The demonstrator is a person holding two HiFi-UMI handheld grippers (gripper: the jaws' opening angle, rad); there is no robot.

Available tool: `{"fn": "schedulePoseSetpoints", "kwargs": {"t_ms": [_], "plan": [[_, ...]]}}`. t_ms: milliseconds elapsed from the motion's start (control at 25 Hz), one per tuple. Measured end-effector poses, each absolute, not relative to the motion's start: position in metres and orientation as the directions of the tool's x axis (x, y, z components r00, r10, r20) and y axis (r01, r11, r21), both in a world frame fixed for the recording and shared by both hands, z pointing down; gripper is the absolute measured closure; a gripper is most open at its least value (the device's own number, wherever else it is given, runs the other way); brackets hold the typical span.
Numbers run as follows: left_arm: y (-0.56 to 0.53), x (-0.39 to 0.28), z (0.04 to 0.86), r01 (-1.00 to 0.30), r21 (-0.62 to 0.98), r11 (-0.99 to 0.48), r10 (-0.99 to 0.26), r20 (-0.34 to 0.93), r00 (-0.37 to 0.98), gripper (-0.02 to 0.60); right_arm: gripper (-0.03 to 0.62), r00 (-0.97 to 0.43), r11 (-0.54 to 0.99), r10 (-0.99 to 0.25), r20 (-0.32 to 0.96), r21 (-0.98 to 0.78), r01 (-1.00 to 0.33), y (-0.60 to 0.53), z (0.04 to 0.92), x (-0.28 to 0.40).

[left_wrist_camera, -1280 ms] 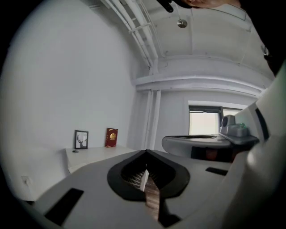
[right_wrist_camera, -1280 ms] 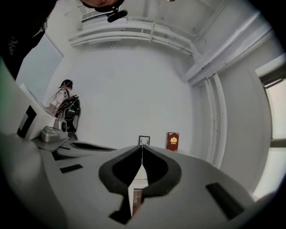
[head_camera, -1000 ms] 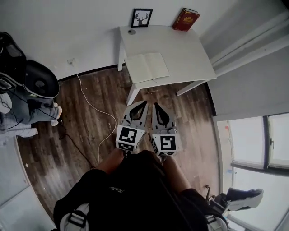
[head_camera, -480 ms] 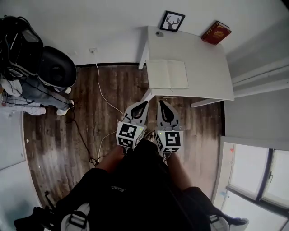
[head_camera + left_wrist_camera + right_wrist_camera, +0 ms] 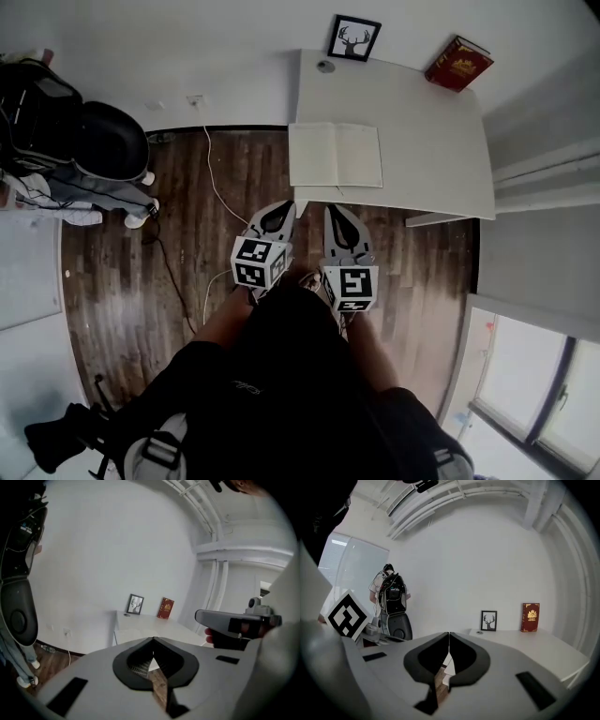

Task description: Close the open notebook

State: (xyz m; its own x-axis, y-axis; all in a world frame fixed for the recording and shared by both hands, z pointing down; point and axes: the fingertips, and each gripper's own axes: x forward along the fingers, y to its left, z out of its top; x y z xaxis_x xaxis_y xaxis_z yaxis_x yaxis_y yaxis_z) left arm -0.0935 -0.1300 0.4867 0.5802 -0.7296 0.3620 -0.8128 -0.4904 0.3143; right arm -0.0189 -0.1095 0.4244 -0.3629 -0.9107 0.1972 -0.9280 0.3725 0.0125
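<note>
Looking down from the head view, the notebook (image 5: 335,155) lies open and flat on the white table (image 5: 431,141), at the table's near edge and towards its left end. A framed deer picture (image 5: 354,38) and a red book (image 5: 458,64) lean against the wall at the far side, well apart from the notebook. The left gripper (image 5: 284,205) and right gripper (image 5: 331,210) are held side by side over the wooden floor (image 5: 187,281), both pointing at the table (neither touches it). Each has its jaws pressed together with nothing in them. A white cable (image 5: 214,192) runs across the floor, and a black chair (image 5: 108,141) stands at the left.

The left gripper view shows that gripper's (image 5: 153,640) jaws meeting at the tip, empty. Beyond them are the table (image 5: 159,627), the picture (image 5: 136,604) and the book (image 5: 166,608). The right gripper (image 5: 236,620) shows at the right edge.

The right gripper view shows its own (image 5: 449,633) jaws likewise closed on nothing. Behind are the table (image 5: 529,644), the picture (image 5: 489,620) and the book (image 5: 530,617). The left gripper's marker cube (image 5: 347,616) sits at the left, with a person (image 5: 391,595) by the wall.
</note>
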Motion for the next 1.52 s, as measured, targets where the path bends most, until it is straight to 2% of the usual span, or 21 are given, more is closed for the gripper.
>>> {"fn": "schedulePoseSetpoints", "kwargs": {"t_ms": [320,600,880,1040,1280,1520], "plan": [[-0.150,-0.090,0.537,-0.841,0.355,-0.407,-0.686,0.489,0.539,0.578,0.571,-0.350,0.346,-0.900,0.260,-0.062,-0.936,-0.128,0.452,0.000],[-0.179,-0.101,0.583,-0.860,0.372,-0.349,-0.668,0.545,0.507,0.577,0.571,-0.322,0.322,-0.879,0.353,-0.060,-0.945,-0.145,0.480,0.000],[-0.196,-0.095,0.632,-0.806,0.504,-0.310,-0.571,0.580,0.582,0.474,0.571,-0.319,0.336,-0.846,0.427,-0.037,-0.941,-0.163,0.503,-0.014],[-0.206,-0.102,0.657,-0.760,0.625,-0.178,-0.534,0.587,0.608,0.468,0.571,-0.300,0.325,-0.835,0.462,-0.026,-0.945,-0.172,0.512,-0.020],[-0.215,-0.099,0.680,-0.689,0.721,-0.078,-0.475,0.581,0.661,0.456,0.571,-0.261,0.271,-0.826,0.500,-0.053,-0.961,-0.184,0.519,-0.023],[-0.221,-0.094,0.685,-0.622,0.782,-0.047,-0.436,0.544,0.717,0.448,0.571,-0.228,0.235,-0.826,0.515,-0.052,-0.971,-0.194,0.522,-0.018]]}}
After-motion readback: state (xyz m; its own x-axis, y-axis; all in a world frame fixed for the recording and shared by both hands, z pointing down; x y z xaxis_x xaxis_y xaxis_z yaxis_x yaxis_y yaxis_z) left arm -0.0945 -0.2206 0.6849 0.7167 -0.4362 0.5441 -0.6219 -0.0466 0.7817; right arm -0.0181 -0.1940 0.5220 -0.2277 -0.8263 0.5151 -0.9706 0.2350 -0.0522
